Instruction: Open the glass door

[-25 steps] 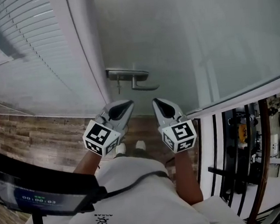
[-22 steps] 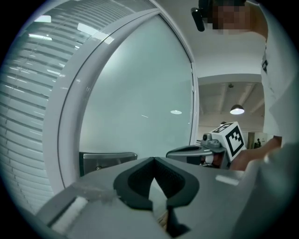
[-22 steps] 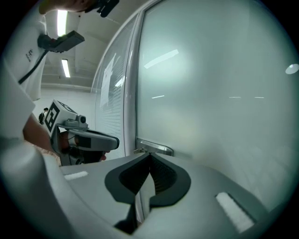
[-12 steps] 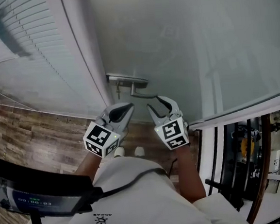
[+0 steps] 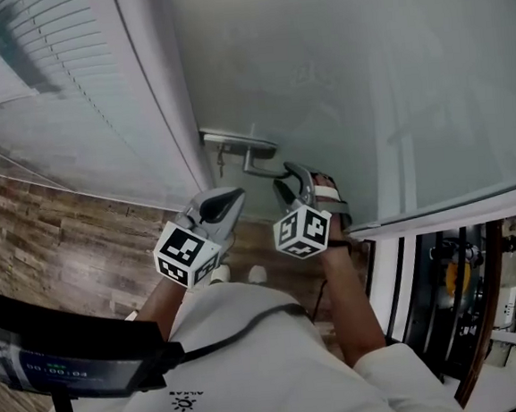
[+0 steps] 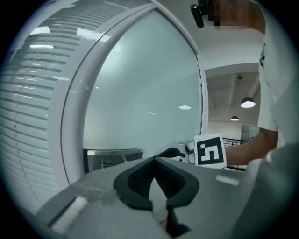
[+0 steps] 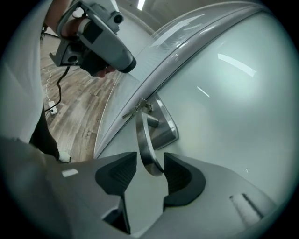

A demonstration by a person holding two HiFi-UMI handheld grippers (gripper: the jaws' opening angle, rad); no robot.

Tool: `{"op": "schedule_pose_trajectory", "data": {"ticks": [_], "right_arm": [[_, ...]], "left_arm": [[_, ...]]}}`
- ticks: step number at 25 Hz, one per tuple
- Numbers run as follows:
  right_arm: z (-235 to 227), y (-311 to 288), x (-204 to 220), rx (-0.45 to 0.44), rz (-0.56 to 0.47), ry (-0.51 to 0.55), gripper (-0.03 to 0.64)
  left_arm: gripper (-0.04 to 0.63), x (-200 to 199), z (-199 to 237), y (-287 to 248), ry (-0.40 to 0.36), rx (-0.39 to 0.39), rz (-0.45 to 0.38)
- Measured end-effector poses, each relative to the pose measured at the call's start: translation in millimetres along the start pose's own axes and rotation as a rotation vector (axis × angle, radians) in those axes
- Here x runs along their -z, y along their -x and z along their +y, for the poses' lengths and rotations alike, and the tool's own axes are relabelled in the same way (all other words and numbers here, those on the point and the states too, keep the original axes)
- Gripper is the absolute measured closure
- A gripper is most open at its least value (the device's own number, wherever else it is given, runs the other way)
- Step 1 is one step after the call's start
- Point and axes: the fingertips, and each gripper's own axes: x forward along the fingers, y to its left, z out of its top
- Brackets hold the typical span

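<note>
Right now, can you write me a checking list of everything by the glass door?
Surface: wooden plank floor.
Job's things: frosted glass door with a metal lever handle.
Clutter: nothing seen.
Grippers: left gripper shut, empty, short of the door; right gripper open, its jaws have just been opening, with the handle's tip between them.
Cables: black cable across the person's white shirt.
Surroundings: window blinds on the left, black railing on the right.

The right claw (image 5: pixel 290 178) has rolled and dropped to the door handle (image 5: pixel 259 163), jaws just opening around it, seemingly without gripping.
</note>
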Motion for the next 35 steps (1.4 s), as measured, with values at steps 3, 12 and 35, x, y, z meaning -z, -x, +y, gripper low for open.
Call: {"op": "schedule_pose_trajectory", "data": {"ticks": [3, 12, 35], "right_arm": [[-0.9, -2.2, 1.2, 0.053, -0.002, -0.002, 0.449], [-0.5, -3.7, 2.0, 0.156, 0.005, -0.047, 0.457], [-5.9, -41.7, 10.5, 0.163, -0.006, -0.141, 0.466]], "left_arm": [[0.589, 2.2, 2.8, 1.4, 0.001, -0.009, 0.009], [0.589, 3.9, 5.3, -0.4, 0.002, -0.015, 0.016], [0.589, 4.9, 2.9, -9.0, -0.006, -0.033, 0.025]]}}
